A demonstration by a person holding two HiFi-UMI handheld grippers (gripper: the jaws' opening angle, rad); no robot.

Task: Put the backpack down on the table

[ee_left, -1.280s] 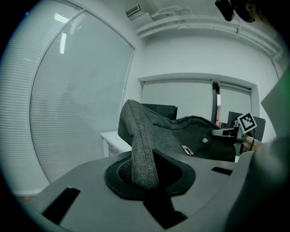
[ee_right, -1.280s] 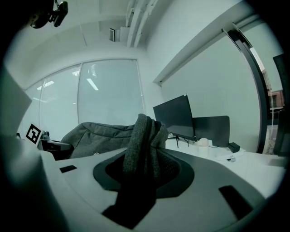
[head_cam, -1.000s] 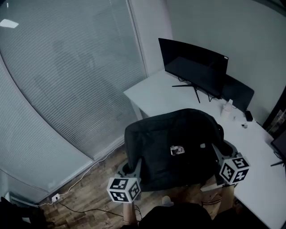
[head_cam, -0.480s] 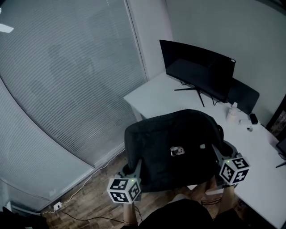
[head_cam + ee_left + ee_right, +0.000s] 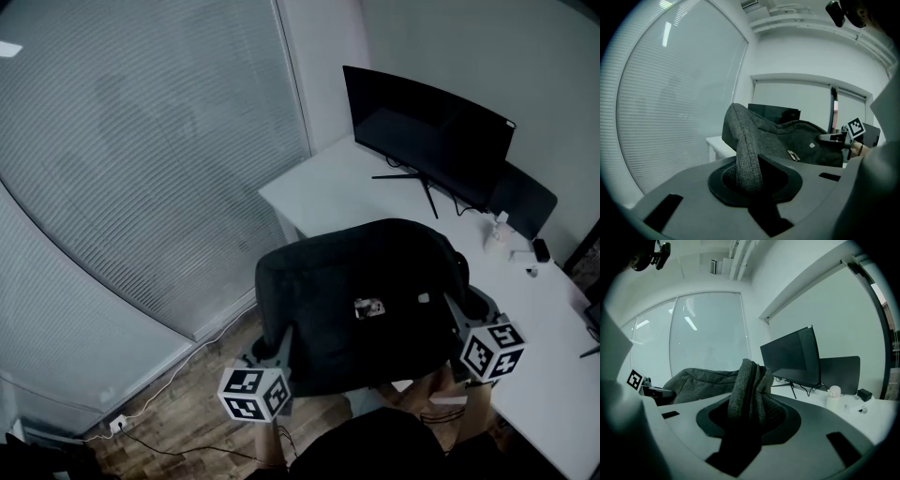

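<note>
A dark grey backpack hangs in the air between my two grippers, over the near corner of the white table. My left gripper is shut on the bag's left edge; its grey fabric fold runs into the jaws. My right gripper is shut on the bag's right edge, where bunched fabric fills the jaws. A small light tag shows on the bag's front.
A black curved monitor stands at the back of the table, with a dark chair back behind it. A small white bottle and small items lie to the right. Window blinds fill the left. Wood floor with a cable lies below.
Both grippers and the backpack have moved forward towards the table together. The monitor and bottle have shifted in the head view. Both grips are unchanged.
</note>
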